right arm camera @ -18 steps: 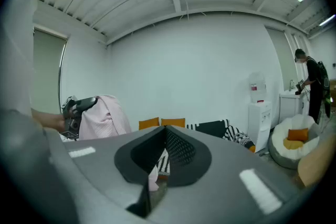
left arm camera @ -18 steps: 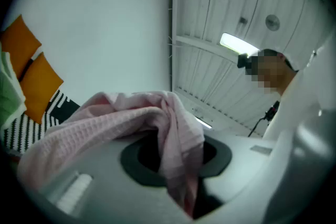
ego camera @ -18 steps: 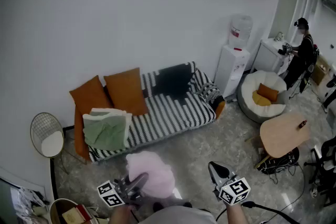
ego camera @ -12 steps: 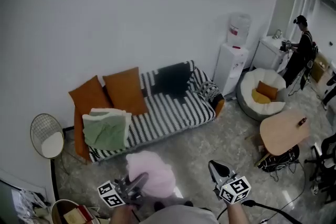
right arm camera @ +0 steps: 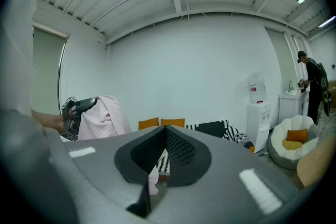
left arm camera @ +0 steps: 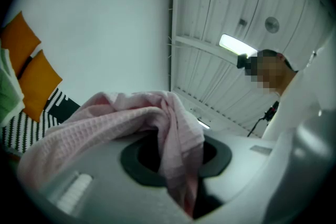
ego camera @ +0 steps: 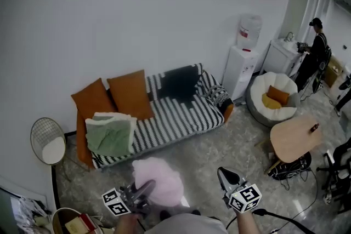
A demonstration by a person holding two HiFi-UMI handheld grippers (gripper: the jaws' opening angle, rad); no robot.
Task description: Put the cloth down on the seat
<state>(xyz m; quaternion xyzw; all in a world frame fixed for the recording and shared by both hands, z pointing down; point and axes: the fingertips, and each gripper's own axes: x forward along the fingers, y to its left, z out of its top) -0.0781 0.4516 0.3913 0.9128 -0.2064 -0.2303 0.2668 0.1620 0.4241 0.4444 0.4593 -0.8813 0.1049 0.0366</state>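
The left gripper (ego camera: 144, 189) pinches the cloth (ego camera: 159, 179), bunched over its jaws for carrying, with the seat (ego camera: 176, 119) well ahead of it; the right gripper (ego camera: 223, 174) is closed and empty.

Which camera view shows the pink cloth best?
The left gripper view: the cloth is close, its weave clear, pinched between the jaws. The head view shows only a small pink bundle at the left gripper; the right gripper view shows it hanging, small, at the left.
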